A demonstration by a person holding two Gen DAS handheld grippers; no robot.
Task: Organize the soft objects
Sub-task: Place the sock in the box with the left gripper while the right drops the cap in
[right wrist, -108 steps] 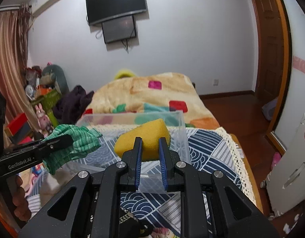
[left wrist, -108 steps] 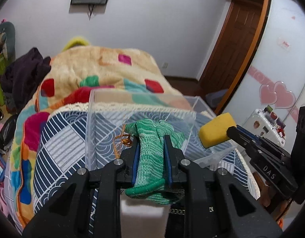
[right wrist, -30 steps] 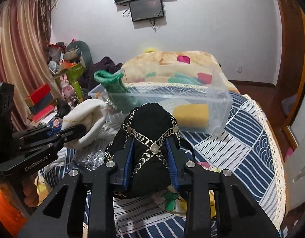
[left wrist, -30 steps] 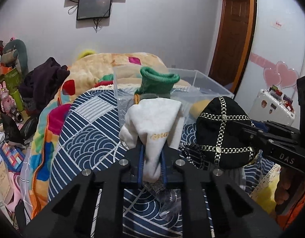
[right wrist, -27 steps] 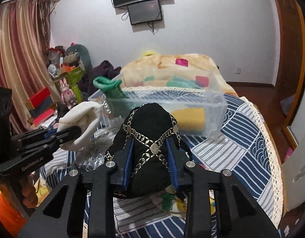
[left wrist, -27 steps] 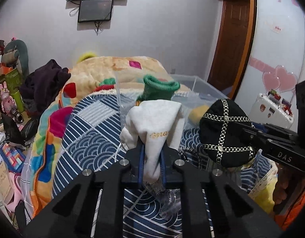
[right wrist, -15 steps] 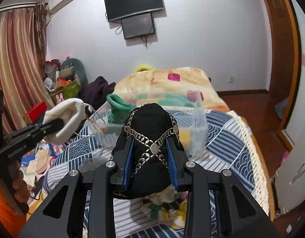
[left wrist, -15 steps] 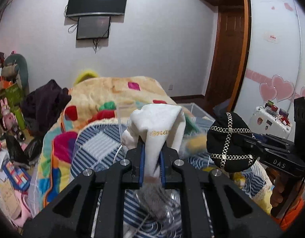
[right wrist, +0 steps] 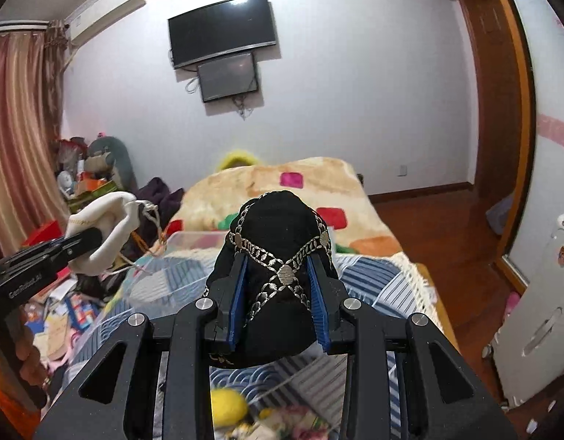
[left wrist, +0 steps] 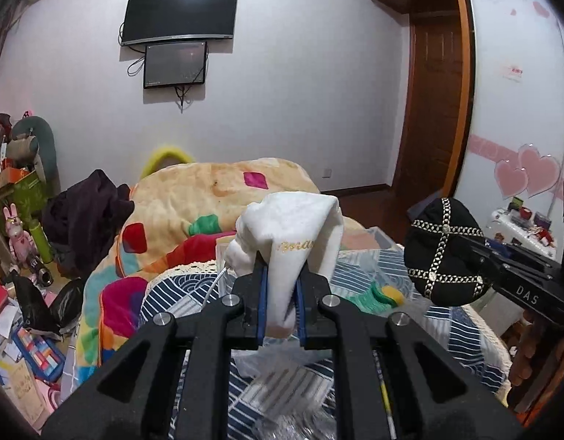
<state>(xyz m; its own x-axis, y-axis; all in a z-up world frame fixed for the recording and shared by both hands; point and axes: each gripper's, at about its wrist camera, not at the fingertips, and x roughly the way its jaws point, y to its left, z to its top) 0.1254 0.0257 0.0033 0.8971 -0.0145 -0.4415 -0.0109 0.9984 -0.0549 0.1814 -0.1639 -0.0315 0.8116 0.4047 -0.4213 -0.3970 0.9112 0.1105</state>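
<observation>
Left claw [left wrist: 280, 304] clenched on a white cloth pouch [left wrist: 290, 242], right claw [right wrist: 278, 297] on a black cap [right wrist: 280, 256] w/ chain trim, both held above the bed. Both look light, soft; grip mid-fold, not trim.

From my left camera, the white pouch [left wrist: 289, 253] hides most of the clear bin [left wrist: 377, 242] behind it, and its gold lettering is partly folded out of sight. I see green [left wrist: 370, 299] and yellow [left wrist: 390, 295] things in the bin only as blurs. From my right camera, the black cap [right wrist: 278, 275] covers the bin's middle, and a yellow blob [right wrist: 228, 409] below is too blurred to identify.
</observation>
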